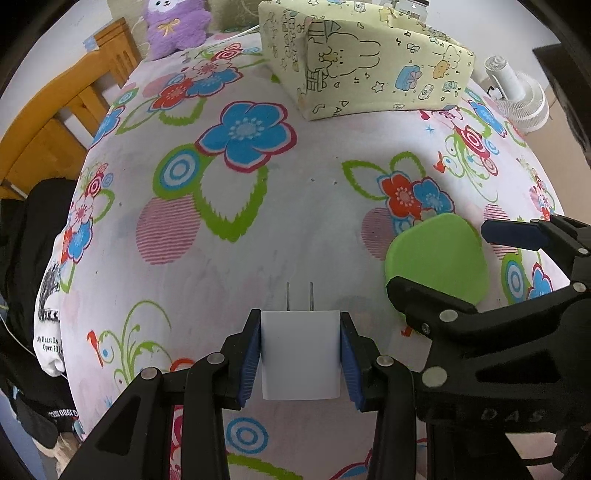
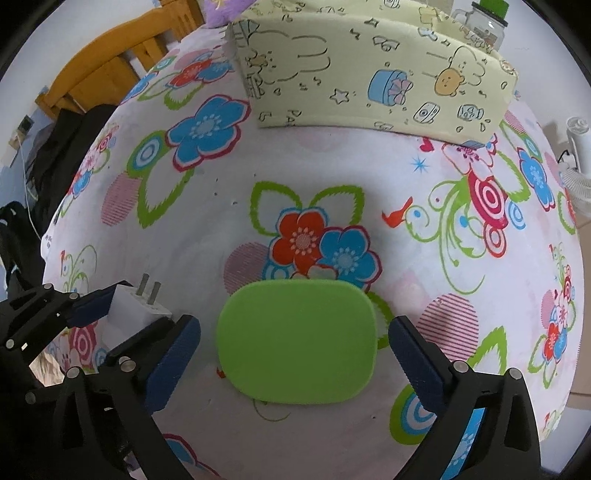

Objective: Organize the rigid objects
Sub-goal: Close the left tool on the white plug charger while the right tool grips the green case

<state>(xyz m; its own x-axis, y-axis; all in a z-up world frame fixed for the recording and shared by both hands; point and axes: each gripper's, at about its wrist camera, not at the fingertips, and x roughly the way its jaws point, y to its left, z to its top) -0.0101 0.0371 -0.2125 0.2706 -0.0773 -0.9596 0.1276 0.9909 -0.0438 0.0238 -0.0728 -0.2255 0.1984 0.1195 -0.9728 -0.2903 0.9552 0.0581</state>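
Note:
My left gripper (image 1: 300,354) is shut on a white plug charger (image 1: 300,356) with its two metal prongs pointing away, held just above the flowered bedsheet. The charger also shows in the right wrist view (image 2: 136,308), held in the left gripper (image 2: 142,317). A flat green rounded lid (image 2: 297,339) lies on the sheet. My right gripper (image 2: 295,360) is open, one finger on each side of the lid, not touching it. In the left wrist view the green lid (image 1: 437,260) sits between the right gripper's fingers (image 1: 454,260).
A pale yellow cartoon-print fabric box (image 1: 354,62) stands at the back of the bed (image 1: 258,240); it also shows in the right wrist view (image 2: 369,74). A purple plush toy (image 1: 175,27), a wooden bed frame (image 1: 62,110), a white fan (image 1: 517,96), a jar (image 2: 484,22) and dark clothes (image 1: 22,258) lie around the edges.

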